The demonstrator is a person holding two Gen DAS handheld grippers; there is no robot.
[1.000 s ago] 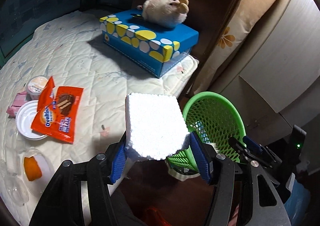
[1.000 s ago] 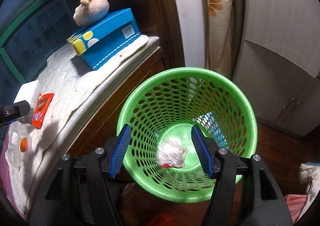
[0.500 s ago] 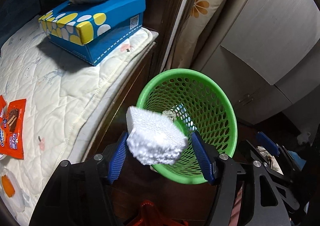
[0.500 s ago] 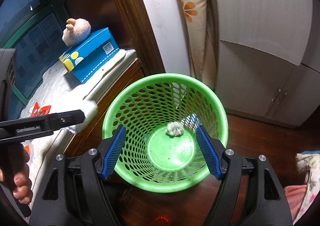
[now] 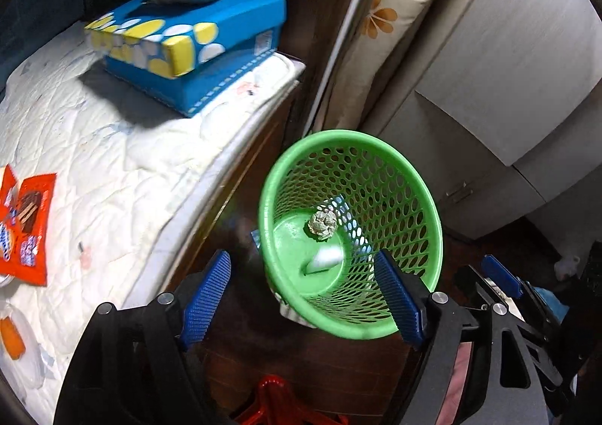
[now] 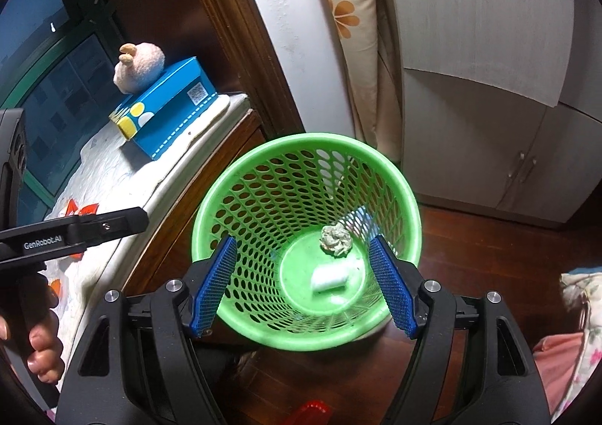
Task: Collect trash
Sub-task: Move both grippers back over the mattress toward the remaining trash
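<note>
Two trash pieces [image 6: 330, 277] in green basket [image 6: 399, 176], wooden floor [image 6: 470, 222]

"GenRobot.AI" was printed in white on the black arm of the left gripper [image 6: 113, 223], seen from the right wrist. A printed code square was carried on the end of the blue tissue box [image 6: 169, 113], its content illegible. Lettering on the orange snack wrapper [image 5: 24, 227] was too blurred to be read.
</note>
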